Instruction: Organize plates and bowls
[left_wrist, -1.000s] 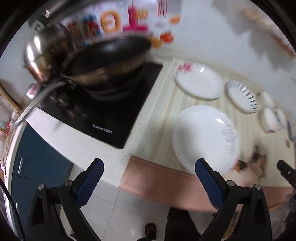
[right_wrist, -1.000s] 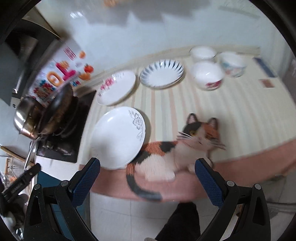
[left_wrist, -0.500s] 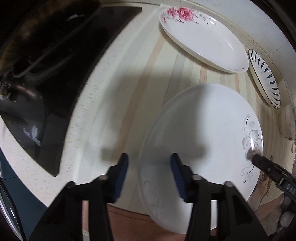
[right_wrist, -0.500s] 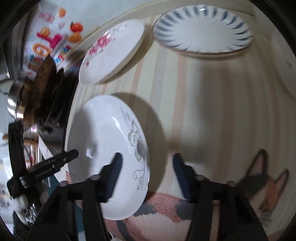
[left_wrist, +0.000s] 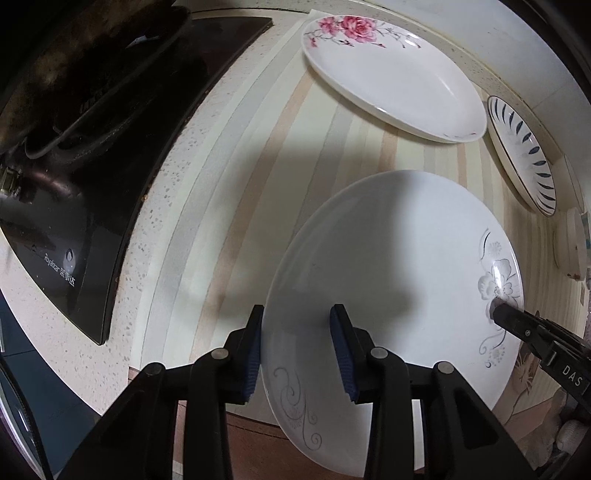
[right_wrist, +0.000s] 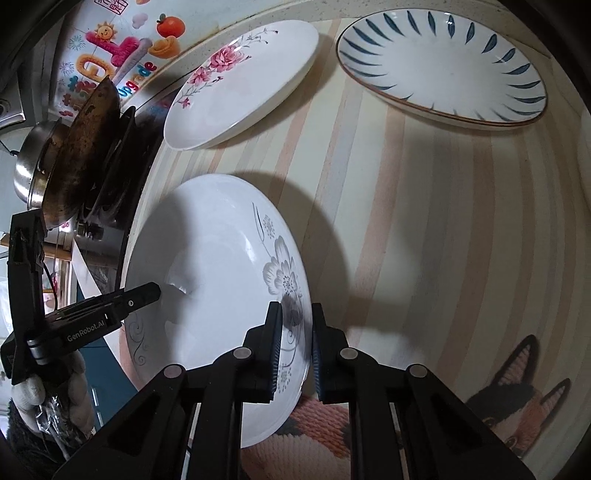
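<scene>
Nearest the cameras, both tongs straddle opposite edges of the big white plate (left_wrist: 388, 258) with the grey flower print. The left tongs (left_wrist: 295, 347) have one blue pad outside the rim and one over the plate's inner face, with a clear gap between pad and plate, so they are not yet clamped. The right tongs (right_wrist: 295, 345) sit much narrower on the far edge, right over the grey flower; the pads look pressed to the rim or very nearly, but I cannot tell for certain whether they have bitten.

My reading is that the step in hand is a two-sided pickup of this plate, probably to stack it with the others. The next move calls for both pairs to pinch the rim firmly and evenly, then lift level, since glazed china gripped only at the edge could slip or tilt.

The plate lies at the near edge of the counter, on a striped mat (right_wrist: 424, 221) in cream and peach, with a pink band and a cat picture (right_wrist: 517, 398) at its front border. Further back lie the rose plate (left_wrist: 391, 70) and, beside it, the blue-leaf plate (right_wrist: 443, 62), apart from each other. A small white bowl (left_wrist: 570, 240) peeks in at the edge of the left view.

To the left is a black glass stove (left_wrist: 92, 184) with a dark wok (right_wrist: 81, 155) and a steel pot (right_wrist: 33, 162) behind it. A bright cartoon sticker (right_wrist: 110, 48) covers the wall at the back
</scene>
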